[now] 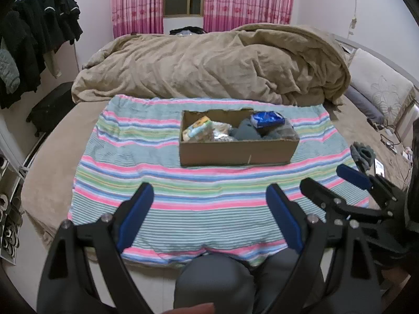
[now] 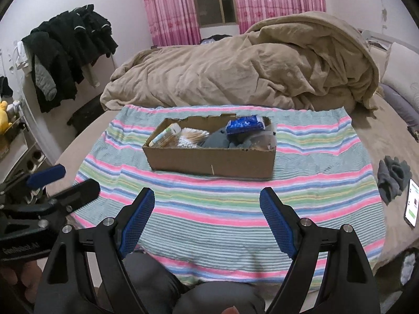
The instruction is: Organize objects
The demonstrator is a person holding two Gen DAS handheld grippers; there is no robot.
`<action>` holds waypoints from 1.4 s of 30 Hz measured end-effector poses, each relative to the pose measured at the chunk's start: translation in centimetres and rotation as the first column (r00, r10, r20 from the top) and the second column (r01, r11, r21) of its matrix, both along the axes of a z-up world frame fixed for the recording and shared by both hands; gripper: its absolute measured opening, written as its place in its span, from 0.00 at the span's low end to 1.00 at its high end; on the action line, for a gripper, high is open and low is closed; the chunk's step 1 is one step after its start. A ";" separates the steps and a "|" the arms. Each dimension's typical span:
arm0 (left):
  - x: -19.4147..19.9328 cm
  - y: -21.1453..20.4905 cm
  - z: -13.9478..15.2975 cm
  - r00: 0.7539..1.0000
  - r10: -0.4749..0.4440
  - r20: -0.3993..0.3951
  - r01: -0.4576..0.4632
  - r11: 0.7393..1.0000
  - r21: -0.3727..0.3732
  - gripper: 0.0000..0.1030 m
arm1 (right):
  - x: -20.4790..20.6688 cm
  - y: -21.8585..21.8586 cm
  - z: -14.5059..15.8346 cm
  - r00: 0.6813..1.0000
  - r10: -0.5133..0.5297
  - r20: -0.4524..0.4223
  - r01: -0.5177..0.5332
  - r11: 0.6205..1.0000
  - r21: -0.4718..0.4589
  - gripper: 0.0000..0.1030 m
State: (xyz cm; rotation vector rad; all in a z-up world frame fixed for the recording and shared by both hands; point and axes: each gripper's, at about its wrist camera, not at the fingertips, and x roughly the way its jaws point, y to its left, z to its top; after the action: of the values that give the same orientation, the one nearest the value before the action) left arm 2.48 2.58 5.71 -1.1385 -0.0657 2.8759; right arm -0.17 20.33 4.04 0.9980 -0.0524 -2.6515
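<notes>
A cardboard box stands on a striped towel on the bed. It holds a blue packet, grey cloth, cotton swabs and a small yellow-green pack. My left gripper is open and empty, over the towel's near part. My right gripper is open and empty, also short of the box. Each gripper shows in the other's view: the right gripper, the left gripper.
A rumpled tan blanket lies behind the towel. A grey glove and a lit phone lie on the bed at right. Dark clothes hang at left. My knees are at the bed's near edge.
</notes>
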 end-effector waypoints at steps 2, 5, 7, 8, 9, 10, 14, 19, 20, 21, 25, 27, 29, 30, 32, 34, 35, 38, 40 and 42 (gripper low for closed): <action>0.2 -0.2 0.1 1.000 0.005 -0.005 -0.005 1.000 0.000 0.86 | 0.2 0.1 -0.1 1.000 0.001 0.000 -0.001 1.000 0.006 0.82; 0.2 -0.7 0.2 1.000 0.010 -0.003 -0.010 1.000 0.008 0.86 | 0.3 0.1 0.1 1.000 -0.002 -0.001 0.002 1.000 0.002 0.82; 0.2 -1.1 0.1 1.000 0.015 0.001 -0.015 1.000 0.013 0.86 | 0.3 0.2 0.1 1.000 -0.005 0.001 0.005 1.000 0.003 0.82; 0.2 -1.3 0.1 1.000 0.015 0.004 -0.015 1.000 0.016 0.86 | 0.3 0.2 0.1 1.000 -0.004 0.000 0.004 1.000 0.005 0.82; 0.3 -1.5 0.1 1.000 0.017 0.004 -0.017 1.000 0.019 0.86 | 0.3 0.2 0.1 1.000 -0.005 0.001 0.005 1.000 0.007 0.82; 0.3 -1.6 0.0 1.000 0.018 0.004 -0.018 1.000 0.019 0.86 | 0.3 0.2 0.2 1.000 -0.004 0.001 0.004 1.000 0.009 0.82; 0.3 -1.8 0.0 1.000 0.019 0.006 -0.019 1.000 0.017 0.86 | 0.2 0.1 0.4 1.000 -0.002 -0.001 0.002 1.000 0.015 0.82; 0.0 -2.4 0.1 1.000 0.018 0.008 -0.018 0.999 0.030 0.86 | 0.1 -0.3 0.6 1.000 0.004 0.000 -0.004 1.000 0.023 0.82; 0.0 -2.4 0.1 1.000 0.018 0.008 -0.018 0.999 0.032 0.86 | 0.1 -0.3 0.6 1.000 0.004 -0.001 -0.004 1.000 0.023 0.82; -0.2 -2.5 0.0 1.000 0.018 0.010 -0.018 0.999 0.033 0.86 | 0.1 -0.3 0.6 1.000 0.003 -0.001 -0.003 1.000 0.023 0.82; -0.3 -2.5 -0.1 1.000 0.019 0.015 -0.019 0.999 0.034 0.86 | -0.1 -0.4 0.6 1.000 0.002 0.005 -0.002 1.000 0.023 0.82; -0.4 -2.6 -0.1 1.000 0.019 0.015 -0.020 0.999 0.037 0.86 | -0.2 -0.5 0.6 1.000 0.003 0.007 -0.003 1.000 0.025 0.82; -0.5 -2.5 -0.1 1.000 0.020 0.015 -0.020 0.999 0.033 0.86 | -0.3 -0.5 0.6 1.000 0.004 0.009 -0.004 1.000 0.023 0.82; -0.5 -2.5 -0.1 1.000 0.020 0.016 -0.020 0.999 0.031 0.86 | -0.3 -0.5 0.6 1.000 0.004 0.008 -0.004 1.000 0.024 0.82; -0.6 -2.5 -0.1 1.000 0.019 0.017 -0.020 0.999 0.031 0.86 | -0.4 -0.5 0.6 1.000 0.003 0.008 -0.003 1.000 0.024 0.82; -0.5 -2.5 -0.1 1.000 0.021 0.017 -0.021 0.999 0.030 0.86 | -0.3 -0.5 0.6 1.000 0.002 0.008 -0.002 1.000 0.025 0.82; -0.6 -2.4 -0.1 1.000 0.020 0.018 -0.020 0.999 0.030 0.86 | -0.4 -0.4 0.6 1.000 -0.001 0.009 0.000 1.000 0.025 0.82; -0.6 -2.3 -0.2 1.000 0.014 0.019 -0.014 1.000 0.027 0.86 | -0.4 -0.3 0.6 1.000 -0.002 0.008 0.001 1.000 0.024 0.82; -0.7 -2.3 -0.3 1.000 0.009 0.019 -0.009 1.000 0.024 0.86 | -0.6 -0.1 0.5 1.000 -0.004 0.008 0.003 1.000 0.022 0.82; -0.7 -2.3 -0.3 1.000 0.010 0.019 -0.010 1.000 0.025 0.86 | -0.6 -0.1 0.4 1.000 -0.004 0.008 0.004 1.000 0.022 0.82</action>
State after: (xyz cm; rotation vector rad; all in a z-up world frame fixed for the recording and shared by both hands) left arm 1.81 0.29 5.40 -1.1650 -0.1081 2.8643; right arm -0.78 20.24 4.48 1.0165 -0.0274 -2.6570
